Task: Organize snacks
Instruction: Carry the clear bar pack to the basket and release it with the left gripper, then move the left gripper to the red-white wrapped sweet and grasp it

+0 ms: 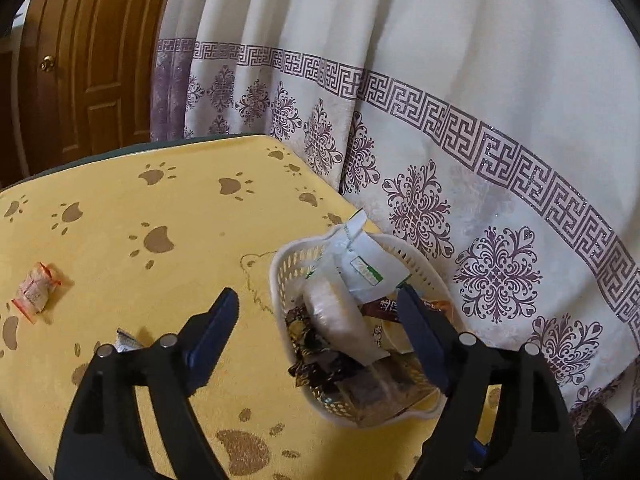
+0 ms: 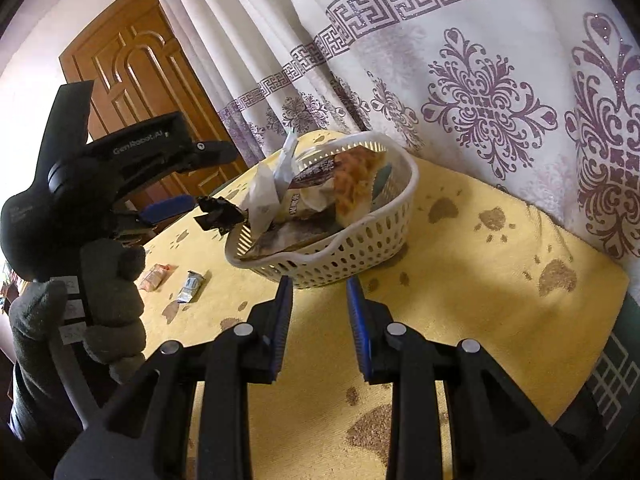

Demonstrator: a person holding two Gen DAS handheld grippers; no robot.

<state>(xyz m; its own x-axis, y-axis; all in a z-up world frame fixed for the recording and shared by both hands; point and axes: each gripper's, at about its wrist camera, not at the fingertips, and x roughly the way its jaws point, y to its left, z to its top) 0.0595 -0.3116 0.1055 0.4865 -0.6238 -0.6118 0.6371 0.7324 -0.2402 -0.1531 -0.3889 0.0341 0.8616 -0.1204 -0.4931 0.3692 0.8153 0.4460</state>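
Observation:
A white perforated basket point(image 1: 282, 276) point(image 2: 360, 240) full of snack packets stands on the yellow paw-print table near the curtain. My left gripper point(image 1: 318, 316) is open above the basket's near rim, with nothing between its fingers. In the right wrist view the left gripper point(image 2: 192, 204) hovers by the basket's left end, and a dark packet point(image 2: 220, 216) is in the air just beyond its tip, falling or resting on the rim. My right gripper point(image 2: 318, 292) is open and empty, just in front of the basket. An orange-edged packet point(image 1: 36, 292) point(image 2: 154, 276) and a small silver packet point(image 1: 128, 342) point(image 2: 192, 285) lie on the table.
A patterned white and purple curtain point(image 1: 440, 120) hangs right behind the table. A wooden door point(image 1: 80, 60) stands to the left. The table's far edge point(image 1: 120, 148) curves behind the loose packets. A gloved hand point(image 2: 108, 300) holds the left gripper.

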